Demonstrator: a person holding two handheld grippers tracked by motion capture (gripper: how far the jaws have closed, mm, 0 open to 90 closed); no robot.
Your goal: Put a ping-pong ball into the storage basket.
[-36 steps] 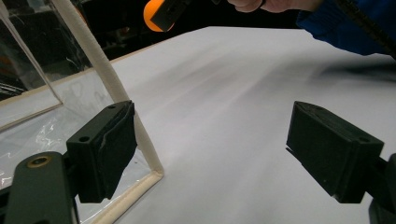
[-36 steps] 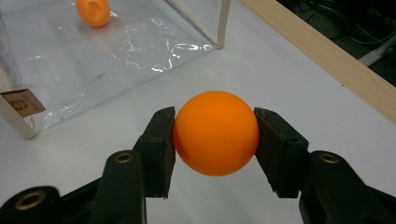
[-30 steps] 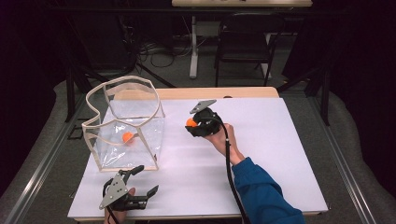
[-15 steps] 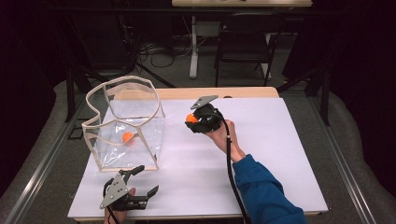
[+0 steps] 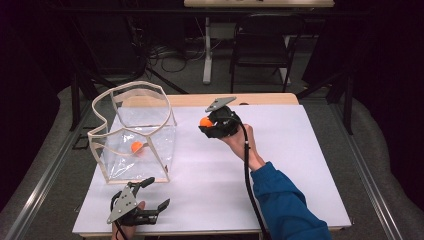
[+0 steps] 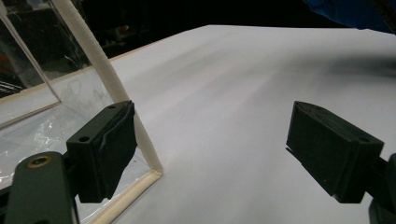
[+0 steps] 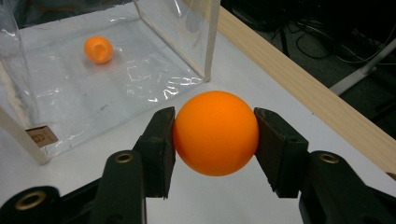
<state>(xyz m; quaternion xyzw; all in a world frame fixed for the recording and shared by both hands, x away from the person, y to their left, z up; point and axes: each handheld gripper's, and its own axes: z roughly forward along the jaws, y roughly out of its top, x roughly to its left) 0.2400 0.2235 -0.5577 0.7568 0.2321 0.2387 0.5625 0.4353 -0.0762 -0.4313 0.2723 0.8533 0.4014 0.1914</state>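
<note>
An orange ball (image 7: 215,139) sits squeezed between the two black jaws of my right gripper (image 7: 215,144), which is shut on it. In the high view that right gripper (image 5: 206,125) hovers above the white table top at the back middle, the ball (image 5: 205,122) showing at its tip. A clear plastic bag with a white rim (image 5: 132,131) stands to its left, and a second orange ball (image 5: 136,147) lies inside on the bag's floor (image 7: 98,49). My left gripper (image 5: 152,194) rests at the table's near left edge, jaws wide open and empty (image 6: 210,154), next to the bag's front corner (image 6: 140,140).
The white sheet (image 5: 300,165) covers the table, with a wooden strip (image 5: 260,99) along the far edge. A chair (image 5: 262,45) and a stand with cables (image 5: 207,50) are on the floor behind. The person's blue sleeve (image 5: 285,200) reaches in from the bottom right.
The right gripper has lifted slightly with the orange ball in it. The left gripper has stayed where it was.
</note>
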